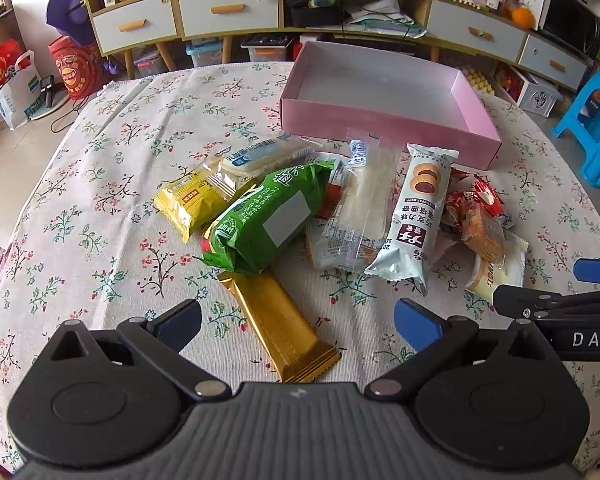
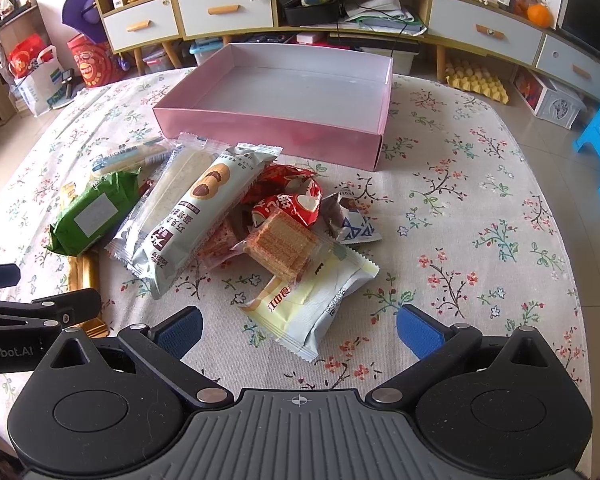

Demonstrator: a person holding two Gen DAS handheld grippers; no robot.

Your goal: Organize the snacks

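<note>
A pile of snack packets lies on the floral tablecloth in front of an empty pink box (image 1: pixel 380 120) (image 2: pixel 268 124). In the left wrist view my left gripper (image 1: pixel 298 322) is open, straddling the near end of a gold bar packet (image 1: pixel 280 324); beyond lie a green packet (image 1: pixel 260 220), a yellow packet (image 1: pixel 192 198) and a pale cookie packet (image 1: pixel 414 216). In the right wrist view my right gripper (image 2: pixel 298 330) is open, just short of a pale yellow packet (image 2: pixel 312 300); a wafer packet (image 2: pixel 282 246) and red packets (image 2: pixel 288 200) lie behind it.
The round table's floral cloth (image 2: pixel 480 220) has bare room to the right of the pile. Beyond the table stand a long cabinet with drawers (image 1: pixel 228 12), bags on the floor at left (image 1: pixel 16 84) and a blue stool (image 1: pixel 596 128) at right.
</note>
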